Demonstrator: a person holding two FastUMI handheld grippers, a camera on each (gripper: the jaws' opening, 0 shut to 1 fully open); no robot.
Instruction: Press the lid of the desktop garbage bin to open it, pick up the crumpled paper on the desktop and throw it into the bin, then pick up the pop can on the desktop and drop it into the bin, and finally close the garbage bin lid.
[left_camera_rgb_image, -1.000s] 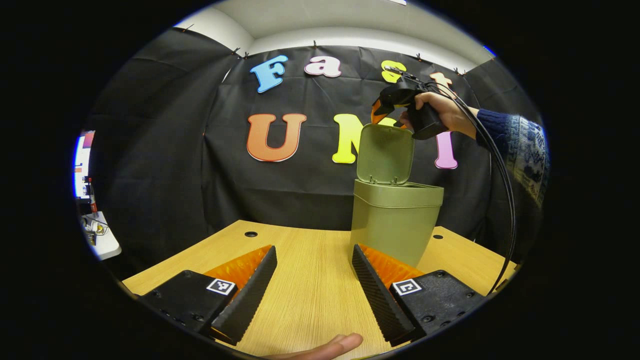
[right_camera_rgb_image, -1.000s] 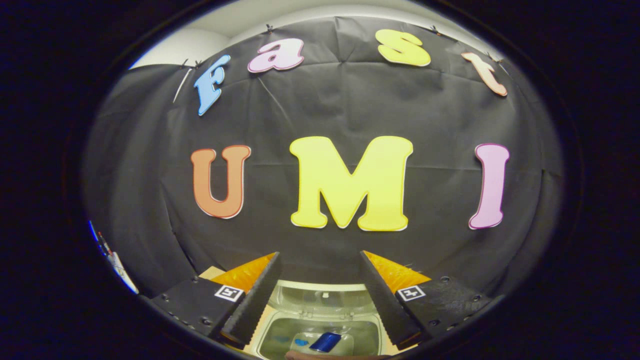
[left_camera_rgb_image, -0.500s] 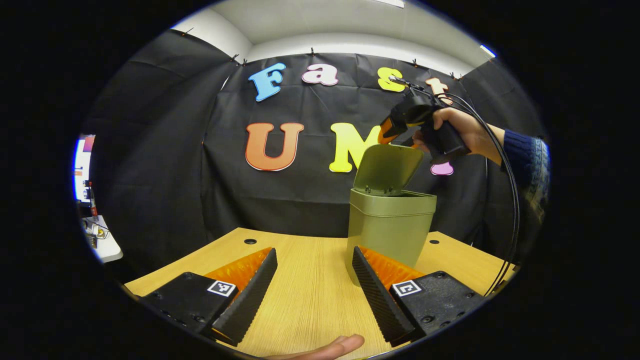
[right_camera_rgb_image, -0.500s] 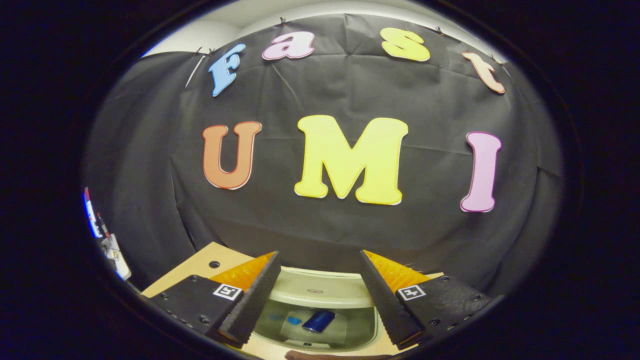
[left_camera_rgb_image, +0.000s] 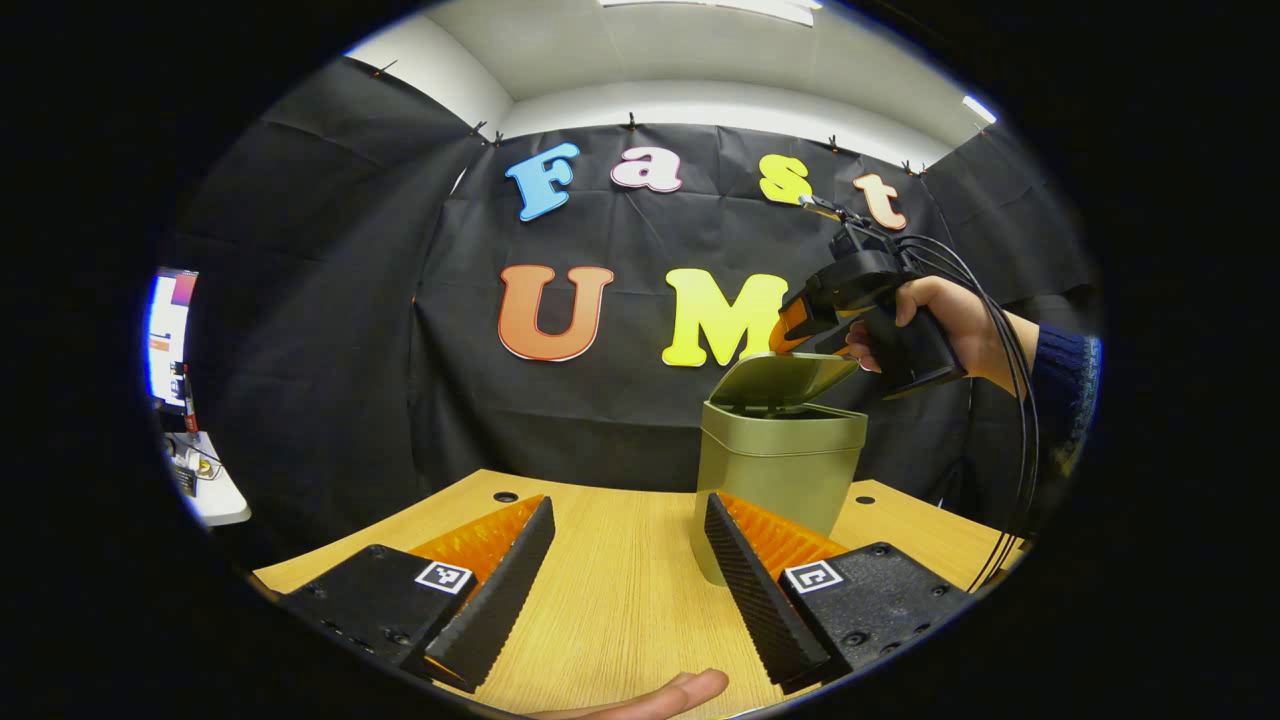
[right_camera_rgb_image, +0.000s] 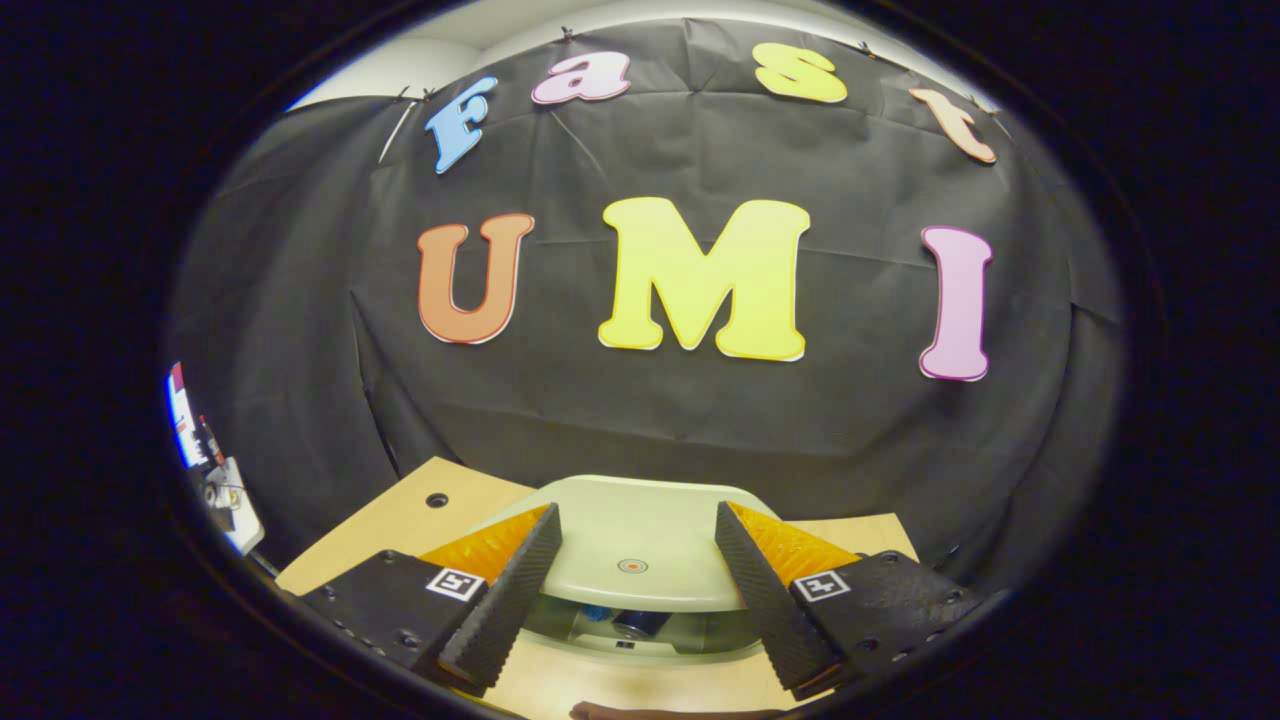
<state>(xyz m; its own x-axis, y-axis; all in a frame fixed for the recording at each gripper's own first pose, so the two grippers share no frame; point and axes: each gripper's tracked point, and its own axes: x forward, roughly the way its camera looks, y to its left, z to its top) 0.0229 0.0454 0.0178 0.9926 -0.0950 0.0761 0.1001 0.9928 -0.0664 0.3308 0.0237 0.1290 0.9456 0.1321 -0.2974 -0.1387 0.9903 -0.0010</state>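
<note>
Left gripper view looks low across the table (left_camera_rgb_image: 610, 590) at the bin (left_camera_rgb_image: 775, 470); right gripper view overlooks its lid (right_camera_rgb_image: 630, 545) closely.

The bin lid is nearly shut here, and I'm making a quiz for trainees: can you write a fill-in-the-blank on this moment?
1. The lid of the bin is partly ____.
2. A blue ____ lies inside the bin.
3. The right gripper is above the ____.
4. The left gripper, over the wooden table, has its fingers ____.

Missing words: open; can; lid; open
</note>
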